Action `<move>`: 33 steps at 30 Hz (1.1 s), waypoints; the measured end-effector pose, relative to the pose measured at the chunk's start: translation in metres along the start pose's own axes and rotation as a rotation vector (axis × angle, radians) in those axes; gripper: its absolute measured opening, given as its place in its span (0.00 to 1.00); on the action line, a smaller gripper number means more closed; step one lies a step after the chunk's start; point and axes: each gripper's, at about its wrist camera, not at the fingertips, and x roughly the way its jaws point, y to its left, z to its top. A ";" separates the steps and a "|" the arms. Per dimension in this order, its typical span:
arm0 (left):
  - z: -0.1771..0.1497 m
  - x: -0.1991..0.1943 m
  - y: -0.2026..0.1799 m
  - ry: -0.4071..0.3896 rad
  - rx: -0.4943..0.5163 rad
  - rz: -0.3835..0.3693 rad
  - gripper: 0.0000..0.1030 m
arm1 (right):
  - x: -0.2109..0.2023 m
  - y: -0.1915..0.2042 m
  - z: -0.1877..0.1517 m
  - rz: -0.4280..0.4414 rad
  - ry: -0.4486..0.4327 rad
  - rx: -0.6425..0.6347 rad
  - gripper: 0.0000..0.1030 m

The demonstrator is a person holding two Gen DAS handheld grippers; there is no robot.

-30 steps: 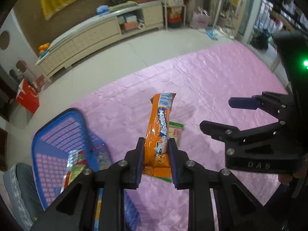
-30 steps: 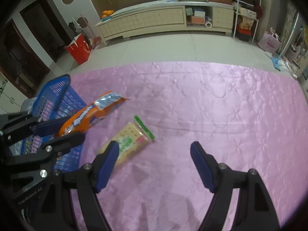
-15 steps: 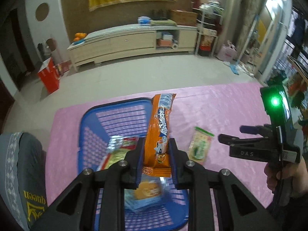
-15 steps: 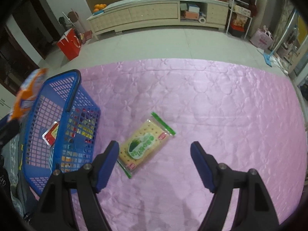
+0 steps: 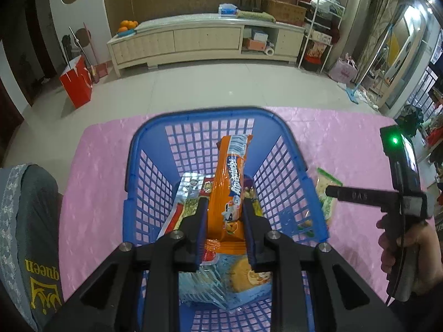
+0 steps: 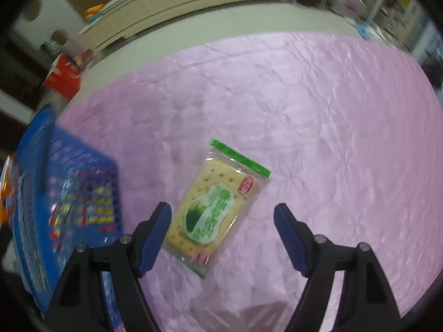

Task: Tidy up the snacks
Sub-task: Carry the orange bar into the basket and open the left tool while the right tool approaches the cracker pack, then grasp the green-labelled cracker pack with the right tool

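Left wrist view is sharp and evenly lit by dim indoor light, with heavy fisheye bending and black corners. Right wrist view is smeared with motion blur, worst on the basket (image 6: 66,193) at the left edge; the pink cloth (image 6: 318,110) has a soft sheen.

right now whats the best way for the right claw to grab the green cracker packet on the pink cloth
Take the flat clear-and-green cracker packet across its short width, near the middle, coming straight down from above. It lies flat on the pink quilted cloth, its long axis slanted toward the green sealed end, so the open right claw likely needs a slight twist to square its fingers to the long edges.
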 end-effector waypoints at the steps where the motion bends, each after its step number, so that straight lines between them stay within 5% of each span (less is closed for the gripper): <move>1: -0.001 0.003 0.001 0.006 0.005 0.000 0.21 | 0.005 0.002 0.001 0.011 0.007 0.013 0.78; 9: 0.000 0.026 0.008 0.076 0.015 -0.017 0.21 | 0.033 0.018 0.002 -0.013 0.056 0.023 0.78; 18: -0.002 0.031 0.011 0.082 0.012 -0.022 0.21 | 0.041 0.042 -0.011 -0.153 0.019 -0.122 0.76; 24: -0.003 0.029 0.013 0.089 0.005 -0.030 0.22 | 0.036 0.049 -0.027 -0.145 -0.031 -0.226 0.68; 27: -0.005 0.024 0.014 0.083 0.004 -0.030 0.39 | 0.029 0.044 -0.033 -0.120 -0.049 -0.261 0.67; 33: -0.010 0.006 0.013 0.035 0.004 -0.007 0.45 | 0.004 0.035 -0.052 -0.083 -0.122 -0.300 0.67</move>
